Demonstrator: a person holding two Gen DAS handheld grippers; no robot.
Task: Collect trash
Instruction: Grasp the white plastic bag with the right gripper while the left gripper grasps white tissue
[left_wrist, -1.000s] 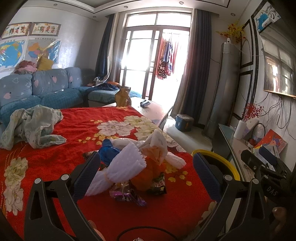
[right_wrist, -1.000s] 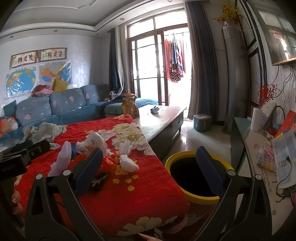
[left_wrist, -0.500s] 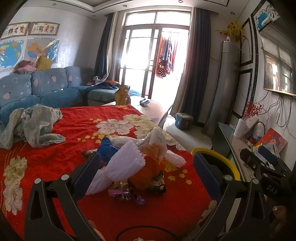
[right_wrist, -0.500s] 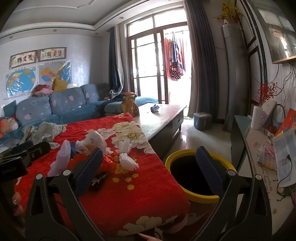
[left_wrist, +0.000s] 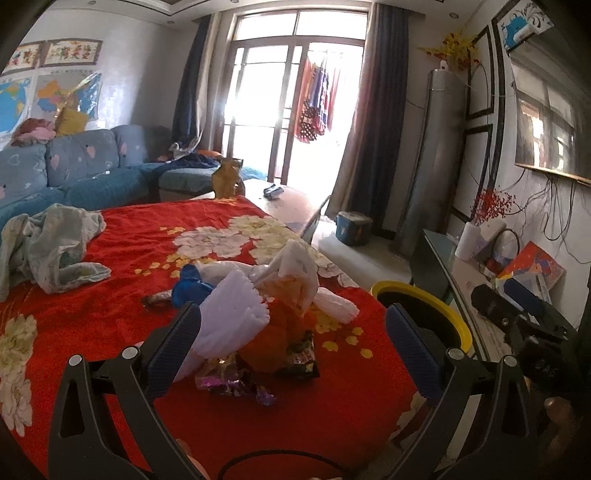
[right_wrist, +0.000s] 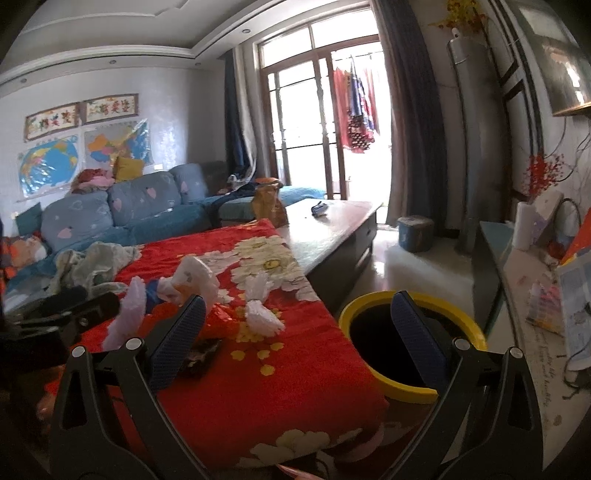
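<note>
From the left wrist view, the left gripper (left_wrist: 291, 345) has crept slightly nearer the heap of white foam netting, orange plastic and snack wrappers (left_wrist: 266, 314) on the red flowered tablecloth (left_wrist: 147, 236); its jaws stay wide, empty. In the right wrist view, the right gripper (right_wrist: 295, 341) barely shifts, jaws wide beside the yellow-rimmed black trash bin (right_wrist: 410, 343).

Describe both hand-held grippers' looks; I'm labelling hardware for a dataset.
The left hand-held gripper and right hand-held gripper match: black triangular cut-out linkages with silver rivets, carrying blue textured finger pads. A thin black cable loops below the left one.
</note>
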